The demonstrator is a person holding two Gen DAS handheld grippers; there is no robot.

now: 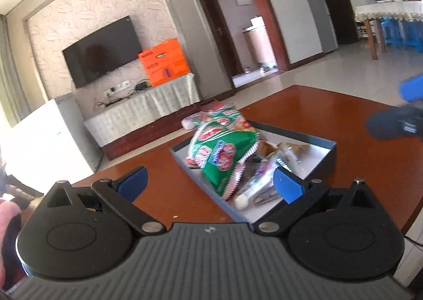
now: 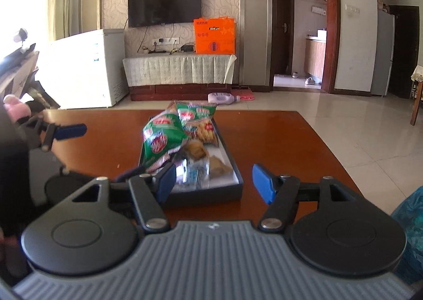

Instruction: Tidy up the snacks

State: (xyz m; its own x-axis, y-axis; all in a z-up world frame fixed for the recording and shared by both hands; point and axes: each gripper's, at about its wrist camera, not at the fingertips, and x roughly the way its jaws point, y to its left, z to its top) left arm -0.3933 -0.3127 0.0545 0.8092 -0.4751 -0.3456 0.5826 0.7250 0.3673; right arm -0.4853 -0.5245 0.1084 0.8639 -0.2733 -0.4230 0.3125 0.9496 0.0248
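step: my left gripper (image 1: 211,181) and right gripper (image 2: 214,181) both spread wide, nothing between the pads | snacks: green snack bags (image 2: 169,139) piled in the shallow dark box (image 2: 232,165) mid wooden table (image 2: 277,141), small wrapped bits beside them | tip: i'd come in low, pinch one bag edge, don't nudge the box

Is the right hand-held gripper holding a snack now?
No, the right hand-held gripper is open and empty; the snacks lie in the box.

Daylight blows out the left edge, glare sheens the table (image 2: 264,136), snack bags (image 1: 224,152) smear with motion, fisheye bends the walls.
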